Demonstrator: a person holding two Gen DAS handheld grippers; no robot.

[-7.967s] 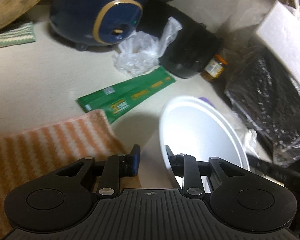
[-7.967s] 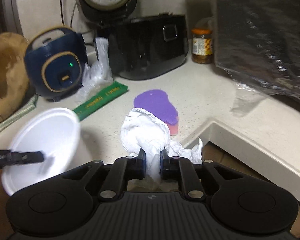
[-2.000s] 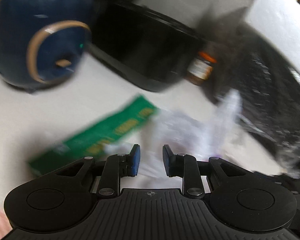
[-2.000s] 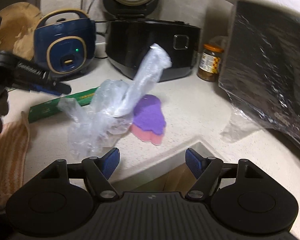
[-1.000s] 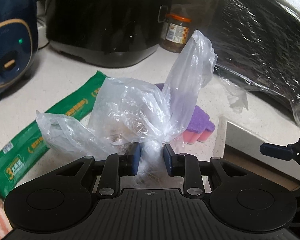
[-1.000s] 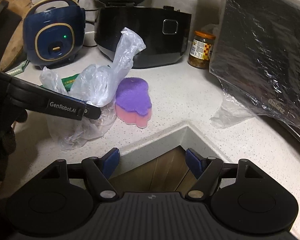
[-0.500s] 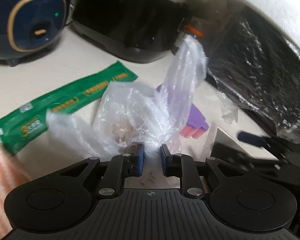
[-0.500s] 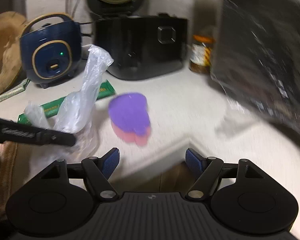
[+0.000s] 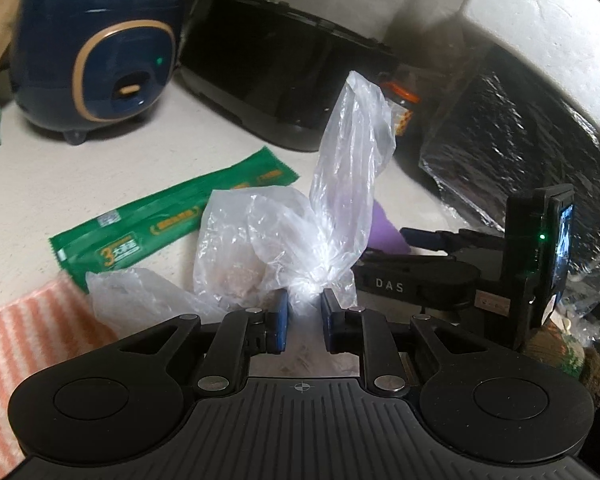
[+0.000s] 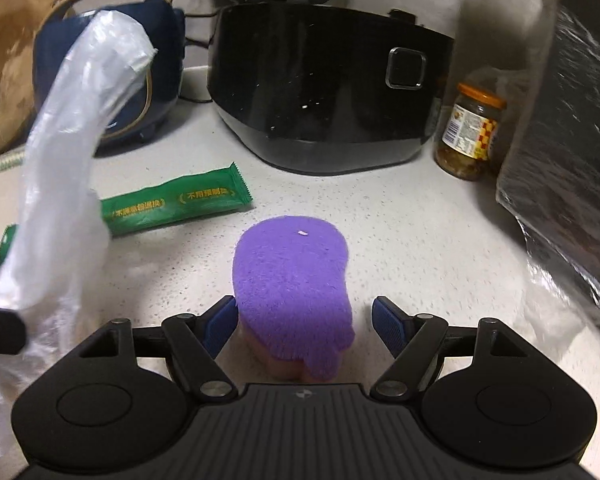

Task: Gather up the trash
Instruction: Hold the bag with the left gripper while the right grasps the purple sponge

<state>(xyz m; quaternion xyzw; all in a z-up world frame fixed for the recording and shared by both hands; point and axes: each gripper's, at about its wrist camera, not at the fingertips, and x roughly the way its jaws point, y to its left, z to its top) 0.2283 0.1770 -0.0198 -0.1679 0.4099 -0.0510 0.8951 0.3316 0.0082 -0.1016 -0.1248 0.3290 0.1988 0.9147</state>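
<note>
Between the blue pads of the left gripper (image 9: 303, 314), low at the centre of its frame, sits the twisted neck of a crumpled clear plastic bag (image 9: 300, 236); the jaws have just been closing and now pinch it narrowly, the bag's long tail standing up above them. Low centre in the right wrist view, the right gripper (image 10: 304, 322) is spread wide around a purple-topped, pink-bottomed sponge (image 10: 292, 280), its pads not yet pressing on it. Behind the bag, left of centre, a long green foil wrapper (image 9: 172, 220) lies flat on the pale speckled counter (image 10: 420, 232). Bagging looks under way; next, I'd guess, the wrapper needs picking up and dropping in while the left grip stays firm.
</note>
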